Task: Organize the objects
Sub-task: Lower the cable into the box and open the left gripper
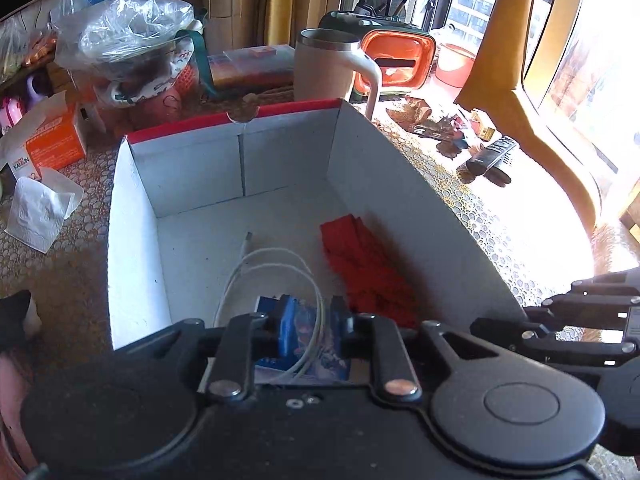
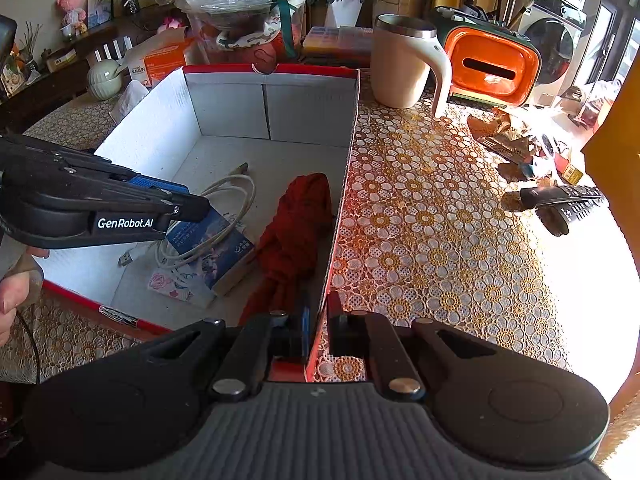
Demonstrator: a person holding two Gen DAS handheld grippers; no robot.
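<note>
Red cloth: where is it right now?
In the right wrist view, the red cloth lies inside the box, along its right wall, right of the white cable.

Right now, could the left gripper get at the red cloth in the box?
Probably yes. The left gripper hangs inside the open box, and the red cloth lies uncovered right beside it, nothing between them.

Left gripper [image 2: 200,210] angled down inside box [image 2: 348,136], near its front-left corner, jaws slightly apart, nothing pinched. Bare hand [image 2: 16,284] holds its handle at box's front-left edge. Right gripper [image 2: 318,332] tilted down, jaws closed on box's right wall near front corner.
</note>
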